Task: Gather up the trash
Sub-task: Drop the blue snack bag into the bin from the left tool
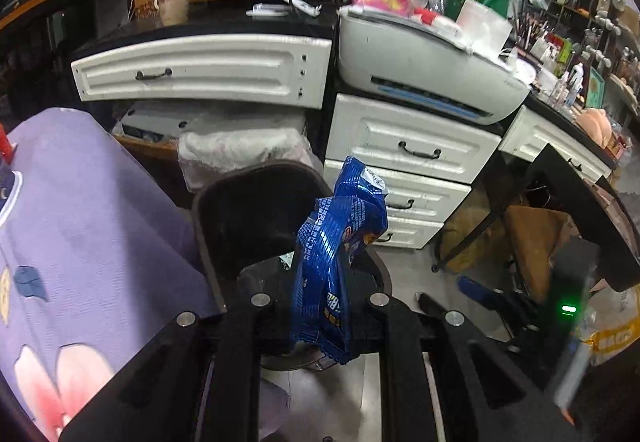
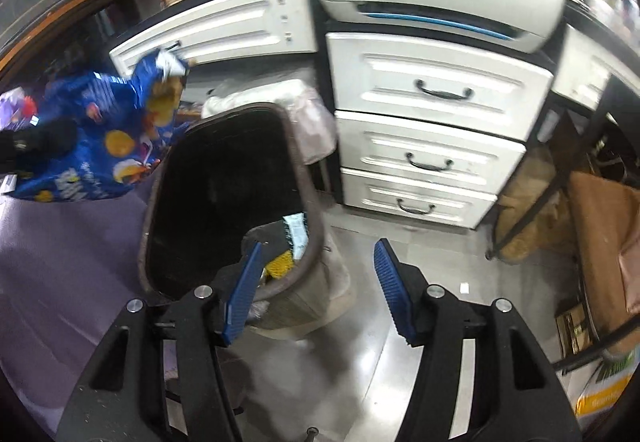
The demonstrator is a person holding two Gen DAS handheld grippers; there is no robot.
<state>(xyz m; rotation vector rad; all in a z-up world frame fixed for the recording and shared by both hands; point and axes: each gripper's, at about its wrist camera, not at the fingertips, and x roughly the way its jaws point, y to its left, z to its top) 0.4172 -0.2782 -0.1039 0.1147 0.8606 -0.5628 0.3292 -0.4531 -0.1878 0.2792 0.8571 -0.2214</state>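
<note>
left gripper (image 1: pixel 320 316): clamped on crinkled glossy blue foil snack bag (image 1: pixel 340 242), above dark oval bin (image 2: pixel 160 202). right gripper (image 2: pixel 320 290): ribbed blue pads (image 2: pixel 390 286) wide apart, holding nothing.

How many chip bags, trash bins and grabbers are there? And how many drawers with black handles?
Blue chip bag: 1, held in the left gripper.
Black-lined trash bin: 1.
Grippers: 2; the right gripper has its jaws apart and empty.
White drawers with black handles: 4 clearly seen, the wide one plus a stack of three.
Total: 8.
</note>
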